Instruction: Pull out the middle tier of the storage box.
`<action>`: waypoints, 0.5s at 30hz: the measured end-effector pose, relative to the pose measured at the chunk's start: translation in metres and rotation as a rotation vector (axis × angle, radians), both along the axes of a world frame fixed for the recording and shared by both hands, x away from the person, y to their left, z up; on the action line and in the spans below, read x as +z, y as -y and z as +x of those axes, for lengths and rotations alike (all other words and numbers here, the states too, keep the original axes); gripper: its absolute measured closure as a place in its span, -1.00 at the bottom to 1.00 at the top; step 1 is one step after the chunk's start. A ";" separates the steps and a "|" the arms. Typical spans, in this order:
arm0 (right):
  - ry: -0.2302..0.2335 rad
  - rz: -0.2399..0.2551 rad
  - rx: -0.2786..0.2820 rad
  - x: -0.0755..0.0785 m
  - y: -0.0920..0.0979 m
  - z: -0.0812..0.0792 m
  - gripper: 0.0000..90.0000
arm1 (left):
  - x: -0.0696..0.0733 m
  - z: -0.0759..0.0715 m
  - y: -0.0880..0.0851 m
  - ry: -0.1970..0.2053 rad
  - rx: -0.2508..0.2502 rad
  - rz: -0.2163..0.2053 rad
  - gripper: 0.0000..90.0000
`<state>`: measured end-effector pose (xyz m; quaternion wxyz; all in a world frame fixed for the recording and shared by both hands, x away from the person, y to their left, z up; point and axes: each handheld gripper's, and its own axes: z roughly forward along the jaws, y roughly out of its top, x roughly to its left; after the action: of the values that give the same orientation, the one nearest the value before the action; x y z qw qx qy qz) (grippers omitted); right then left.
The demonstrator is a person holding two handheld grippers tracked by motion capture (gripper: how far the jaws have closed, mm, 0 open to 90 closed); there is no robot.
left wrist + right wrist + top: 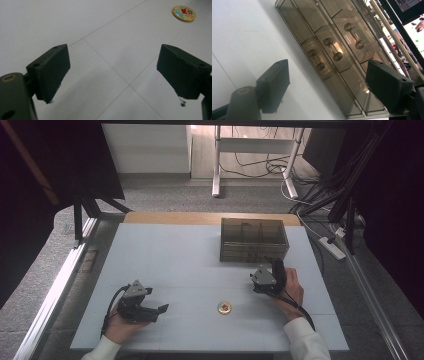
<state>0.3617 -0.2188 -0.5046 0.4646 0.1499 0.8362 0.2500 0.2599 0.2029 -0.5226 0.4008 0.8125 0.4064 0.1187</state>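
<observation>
Facing a smoky translucent drawer box (329, 57), right gripper (327, 86) gapes empty; left gripper (112, 72) likewise.

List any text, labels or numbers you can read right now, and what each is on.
No readable text.
Round badge: a colourful cartoon picture, with no legible words.
Smoked plastic drawer box: no label on its three drawer fronts.
Screen at the top right of the right gripper view: markings too blurred to read.

Left tongs (162, 309), right tongs (276, 265): jaws apart, empty.
</observation>
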 end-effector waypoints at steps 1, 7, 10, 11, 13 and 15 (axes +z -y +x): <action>0.000 -0.010 0.005 -0.001 0.000 0.001 -0.54 | 0.000 0.000 0.000 0.000 0.000 0.000 -0.76; 0.011 -0.010 -0.004 -0.002 -0.001 0.003 -0.50 | 0.000 0.000 0.000 0.000 0.000 -0.001 -0.76; 0.013 -0.010 -0.006 -0.003 -0.001 0.004 -0.49 | 0.000 0.000 0.000 0.000 -0.001 -0.001 -0.76; 0.008 -0.011 -0.004 -0.002 -0.001 0.004 -0.48 | 0.000 0.000 0.000 0.000 0.000 -0.002 -0.76; 0.013 -0.013 -0.007 -0.003 -0.002 0.005 -0.48 | 0.000 0.000 0.000 0.000 0.000 -0.001 -0.76; 0.022 -0.010 -0.016 -0.003 -0.002 0.005 -0.47 | 0.000 0.000 0.000 0.000 0.001 0.000 -0.76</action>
<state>0.3670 -0.2173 -0.5074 0.4767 0.1515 0.8309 0.2437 0.2600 0.2030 -0.5226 0.4006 0.8124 0.4067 0.1188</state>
